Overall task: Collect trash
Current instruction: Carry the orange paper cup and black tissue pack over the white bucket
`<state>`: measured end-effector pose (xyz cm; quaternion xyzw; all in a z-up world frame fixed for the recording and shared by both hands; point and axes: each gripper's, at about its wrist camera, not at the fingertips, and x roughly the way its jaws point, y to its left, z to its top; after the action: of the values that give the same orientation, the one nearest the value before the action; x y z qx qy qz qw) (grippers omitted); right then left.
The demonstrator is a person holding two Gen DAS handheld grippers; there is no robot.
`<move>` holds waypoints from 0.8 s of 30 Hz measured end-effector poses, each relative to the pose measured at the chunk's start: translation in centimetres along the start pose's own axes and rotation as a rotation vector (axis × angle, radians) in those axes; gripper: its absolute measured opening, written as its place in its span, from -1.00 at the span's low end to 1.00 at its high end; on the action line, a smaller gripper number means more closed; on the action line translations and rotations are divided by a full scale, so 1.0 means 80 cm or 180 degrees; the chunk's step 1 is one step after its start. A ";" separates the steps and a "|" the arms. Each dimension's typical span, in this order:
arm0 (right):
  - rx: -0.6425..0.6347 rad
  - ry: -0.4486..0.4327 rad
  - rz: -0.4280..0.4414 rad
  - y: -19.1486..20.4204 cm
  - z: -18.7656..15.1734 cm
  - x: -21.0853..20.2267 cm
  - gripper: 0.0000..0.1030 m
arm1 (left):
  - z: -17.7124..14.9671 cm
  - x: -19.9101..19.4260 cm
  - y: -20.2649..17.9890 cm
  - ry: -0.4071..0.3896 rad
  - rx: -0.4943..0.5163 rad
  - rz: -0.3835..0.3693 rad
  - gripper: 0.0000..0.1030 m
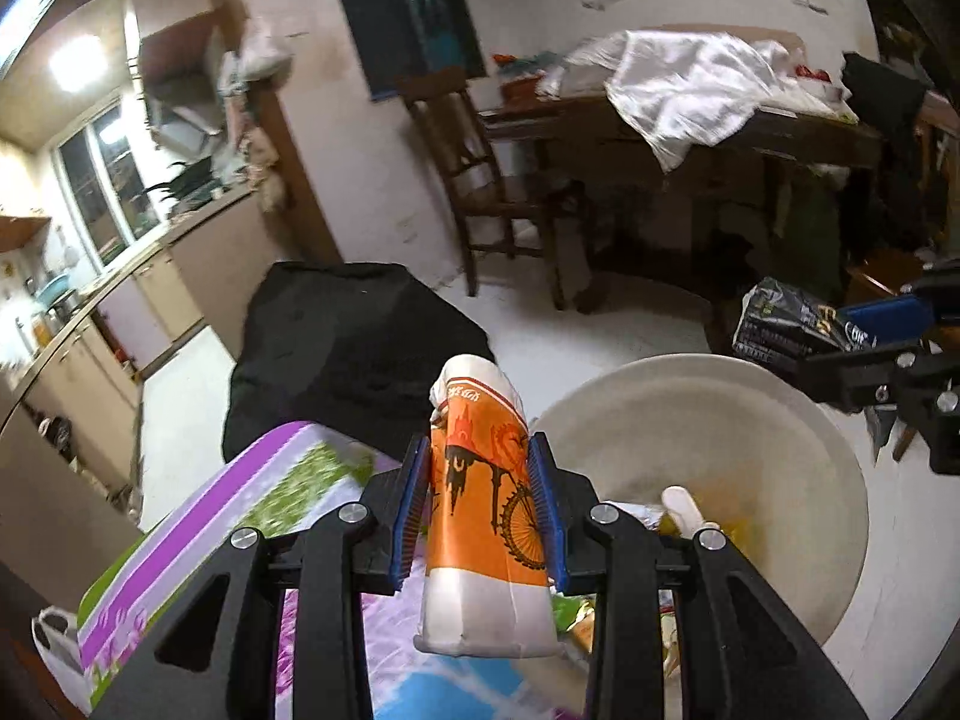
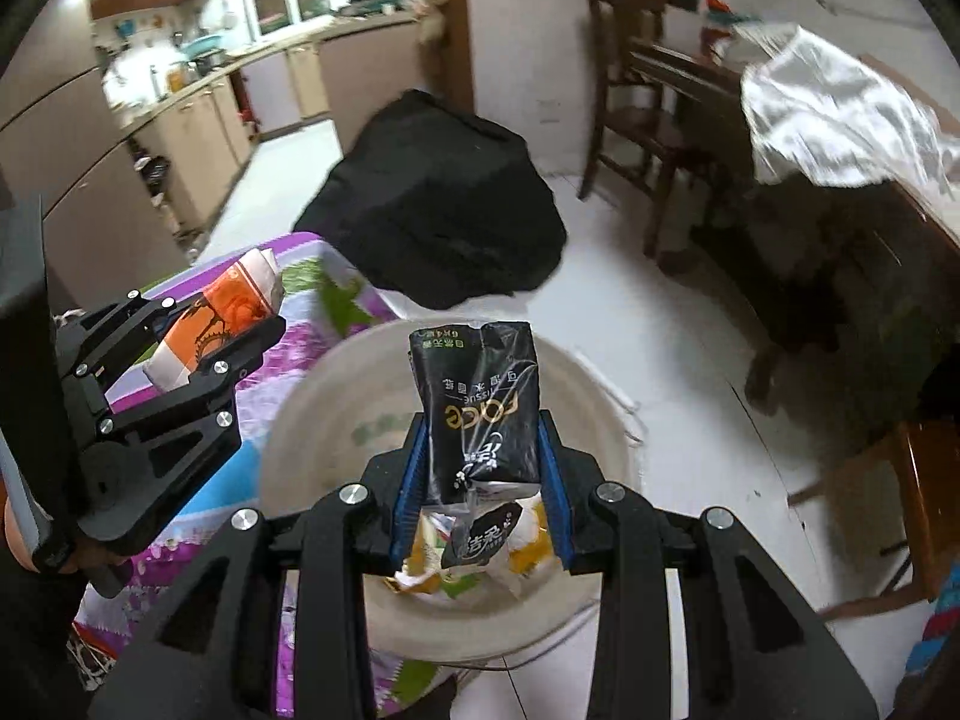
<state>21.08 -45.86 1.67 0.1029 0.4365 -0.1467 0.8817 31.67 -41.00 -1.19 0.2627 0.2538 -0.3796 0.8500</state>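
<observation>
The left hand-held gripper (image 1: 483,501) was closed tight on a squashed paper cup (image 1: 483,516). The cup was orange and white with a black bike drawn on it. Its blue pads (image 1: 410,507) pressed on both sides of the cup, and the cup stuck out past them, above the flowery cloth (image 1: 198,516) of the desk. Just to the right of the cup was a big cream bowl (image 1: 708,396). A white spoon (image 1: 684,507) and some yellow scraps lay inside it.

The right hand-held gripper (image 2: 483,480) was closed on a black tissue pack (image 2: 477,414) with gold letters. It held the pack up over the same cream bowl (image 2: 312,438). Under the pack, in the bowl, lay a heap of wrappers (image 2: 480,558), some yellow and white, one dark with white writing. In this view the left hand-held gripper (image 2: 231,324) showed on the left, beside the bowl, with the paper cup (image 2: 219,318) in it, over the purple and green cloth (image 2: 270,378).

Past the desk, a black bag (image 2: 444,198) sat on the white floor (image 2: 666,324). Farther back stood a wooden chair (image 1: 480,180) and a dark table with a white cloth (image 1: 690,84) on it. A kitchen counter (image 2: 240,72) ran along the left.
</observation>
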 end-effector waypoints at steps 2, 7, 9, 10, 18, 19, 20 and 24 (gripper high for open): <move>0.0050 0.0062 -0.0032 -0.011 0.001 0.002 -0.36 | 0.010 0.017 -0.016 0.0049 0.0098 -0.0047 -0.33; 0.0128 0.0248 -0.0085 -0.036 0.000 0.011 -0.35 | 0.025 0.057 -0.049 0.0195 0.0284 -0.0240 -0.31; 0.0134 0.0320 -0.0092 -0.042 -0.001 0.017 -0.35 | 0.026 0.069 -0.057 0.0270 0.0343 -0.0312 -0.31; 0.0129 0.0351 -0.0094 -0.043 -0.002 0.018 -0.35 | 0.027 0.075 -0.062 0.0305 0.0371 -0.0343 -0.31; -0.0066 0.0578 -0.0129 -0.032 -0.003 0.035 -0.35 | 0.018 0.110 -0.078 0.0536 0.0641 -0.0411 -0.30; -0.0096 0.0598 -0.0131 -0.029 -0.004 0.037 -0.35 | 0.017 0.113 -0.078 0.0555 0.0665 -0.0408 -0.30; -0.0129 0.0617 -0.0137 -0.025 -0.005 0.038 -0.35 | 0.015 0.117 -0.077 0.0578 0.0693 -0.0413 -0.30; -0.0214 0.0669 -0.0153 -0.018 -0.007 0.040 -0.34 | -0.001 0.119 -0.071 0.0665 0.0743 -0.0475 -0.28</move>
<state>22.02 -47.55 -1.31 0.0775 0.5335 -0.1415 0.8303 32.81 -49.06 -8.69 0.3782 0.3137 -0.4392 0.7521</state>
